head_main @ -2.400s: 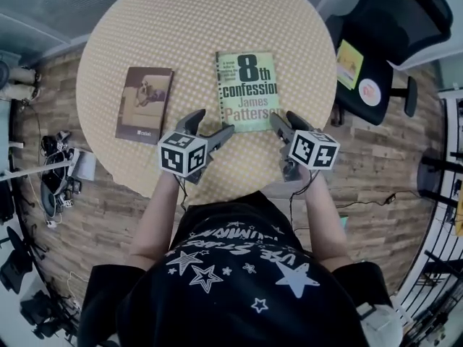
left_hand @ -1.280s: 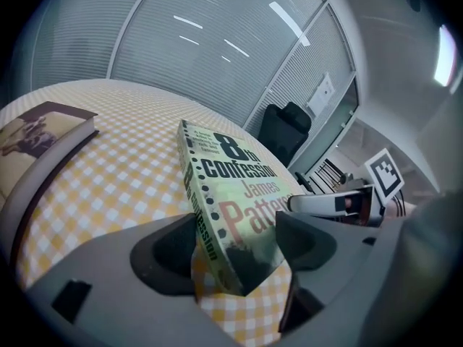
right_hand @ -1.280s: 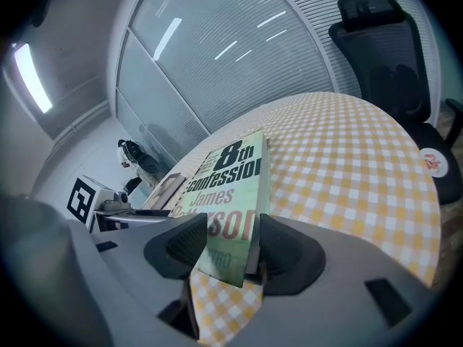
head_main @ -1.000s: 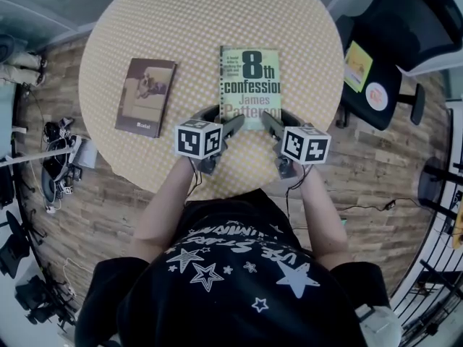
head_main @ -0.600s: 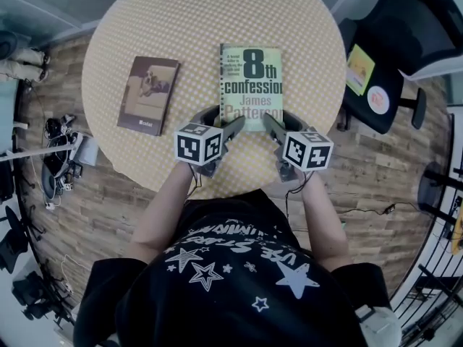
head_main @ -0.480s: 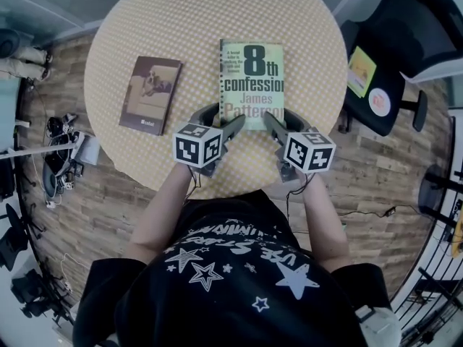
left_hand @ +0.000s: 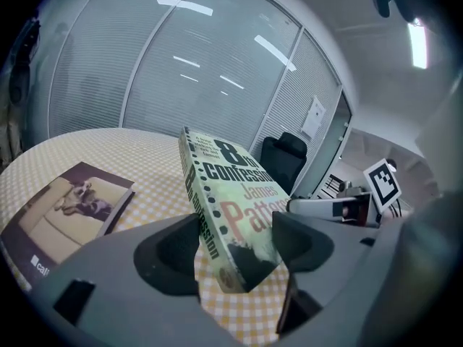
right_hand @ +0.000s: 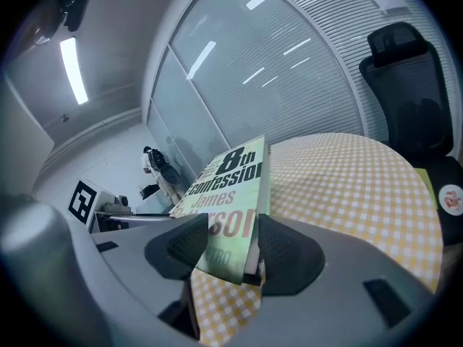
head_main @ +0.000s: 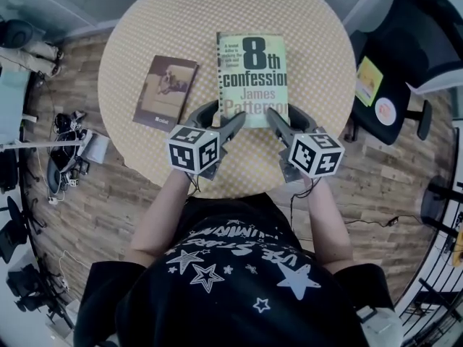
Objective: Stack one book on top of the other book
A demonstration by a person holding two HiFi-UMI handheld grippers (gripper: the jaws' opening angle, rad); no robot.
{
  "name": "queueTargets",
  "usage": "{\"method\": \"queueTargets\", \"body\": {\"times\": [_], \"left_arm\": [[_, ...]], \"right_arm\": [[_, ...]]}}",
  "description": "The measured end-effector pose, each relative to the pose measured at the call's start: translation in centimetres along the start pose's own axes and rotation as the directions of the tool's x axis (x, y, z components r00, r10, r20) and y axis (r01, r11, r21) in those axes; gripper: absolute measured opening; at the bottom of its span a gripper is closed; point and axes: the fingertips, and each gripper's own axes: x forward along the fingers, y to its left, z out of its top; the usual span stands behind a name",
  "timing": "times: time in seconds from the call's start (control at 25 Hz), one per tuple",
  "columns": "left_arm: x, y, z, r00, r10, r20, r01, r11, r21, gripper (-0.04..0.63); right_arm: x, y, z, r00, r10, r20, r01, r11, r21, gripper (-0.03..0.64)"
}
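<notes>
2 grippers hold 1 paperback up off the round table.
The left gripper and right gripper each clamp a near corner of the green paperback. The brown book lies flat to its left, nearer the left gripper, long axes roughly parallel. Earlier the paperback lay flat; now it hangs tilted above the table.

Two books are in frame: one green paperback and one brown book, with one round checked table. Also counted are two handheld grippers, the left gripper and right gripper, one person and one black office chair.
</notes>
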Motion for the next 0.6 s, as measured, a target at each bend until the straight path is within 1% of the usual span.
{"method": "queueTargets", "body": {"times": [0.16,0.28,0.4,0.6], "left_arm": [[-3.1,2.3,0.5,1.0,-0.017,0.025,0.017,1.0,-0.008,0.316],[-3.8,3.1,0.5,0.999,-0.039,0.033,0.039,0.999,-0.016,0.316],[-4.7,4.0,0.6,0.997,-0.072,0.029,0.073,0.997,-0.016,0.314],[-7.3,6.6,1.5,0.992,-0.125,0.014,0.125,0.992,0.003,0.313]], "right_arm": [[1.3,3.6,0.0,1.0,-0.012,0.012,0.013,1.0,-0.016,0.223],[1.7,4.6,-0.1,0.999,-0.03,0.028,0.031,0.999,-0.01,0.222],[2.1,5.8,-0.4,0.997,-0.058,0.045,0.057,0.998,0.006,0.222],[3.5,9.4,-0.3,0.991,-0.103,0.081,0.102,0.995,0.013,0.224]]}}
